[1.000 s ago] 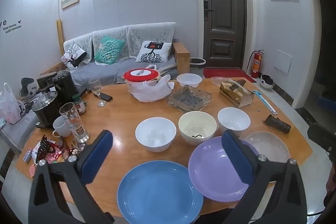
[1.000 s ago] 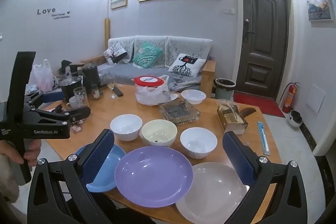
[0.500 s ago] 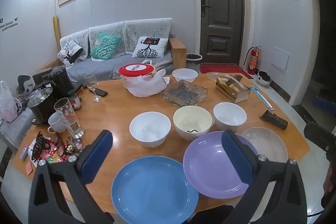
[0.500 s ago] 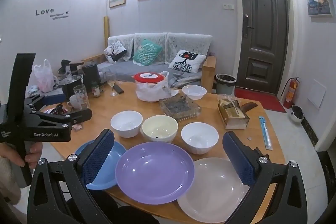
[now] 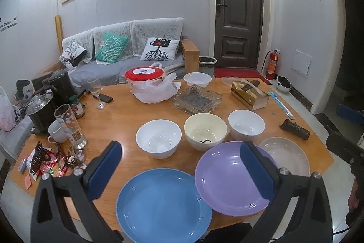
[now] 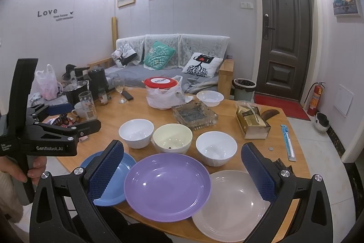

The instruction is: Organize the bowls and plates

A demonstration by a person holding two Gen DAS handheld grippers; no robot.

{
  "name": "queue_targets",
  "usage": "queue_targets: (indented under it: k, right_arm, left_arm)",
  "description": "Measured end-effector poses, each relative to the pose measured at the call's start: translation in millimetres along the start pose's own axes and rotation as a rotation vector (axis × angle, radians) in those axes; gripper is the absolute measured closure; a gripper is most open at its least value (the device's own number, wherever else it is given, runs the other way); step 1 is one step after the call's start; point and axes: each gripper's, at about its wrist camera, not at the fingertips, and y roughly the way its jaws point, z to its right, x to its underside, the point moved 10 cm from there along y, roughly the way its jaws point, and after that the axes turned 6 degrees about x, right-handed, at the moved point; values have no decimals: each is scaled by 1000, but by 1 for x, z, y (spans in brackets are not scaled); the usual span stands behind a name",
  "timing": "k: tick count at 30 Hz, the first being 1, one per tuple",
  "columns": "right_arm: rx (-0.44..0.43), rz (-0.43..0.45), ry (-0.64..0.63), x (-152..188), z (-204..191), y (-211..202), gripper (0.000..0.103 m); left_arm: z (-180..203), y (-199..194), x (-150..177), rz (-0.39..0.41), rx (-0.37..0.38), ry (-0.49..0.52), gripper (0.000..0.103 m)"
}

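Three plates line the near edge of the round wooden table [image 5: 127,106]: a blue plate [image 5: 163,202], a purple plate [image 5: 227,177] and a pale beige plate [image 5: 289,156]. Behind them stand a white bowl [image 5: 158,137], a cream bowl [image 5: 205,130] holding a small dark scrap, and another white bowl [image 5: 246,123]. My left gripper [image 5: 179,170] hovers open above the blue and purple plates. My right gripper [image 6: 182,171] is open over the purple plate [image 6: 167,183], beside the beige plate [image 6: 232,202] and blue plate [image 6: 122,165]. A further small white bowl [image 5: 197,80] sits at the back.
A glass ashtray [image 5: 196,100], a red-lidded pot in a bag [image 5: 145,74], a tissue box [image 5: 249,93], a dark comb [image 5: 294,125], a tall glass [image 5: 70,124], a mug [image 5: 55,131], a wine glass [image 5: 96,89] and kettles crowd the table. A hand [image 6: 34,171] holds the left gripper.
Both grippers have drawn back and risen slightly, so the table and dishes sit a little farther off in both views. No dish has moved.
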Motion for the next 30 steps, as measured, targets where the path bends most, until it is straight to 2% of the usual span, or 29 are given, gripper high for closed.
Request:
queue_targets:
  k: [30]
  right_arm:
    - [-2, -5, 0, 3, 1, 5, 1]
  left_arm:
    - [-9, 1, -4, 14, 1, -15, 0]
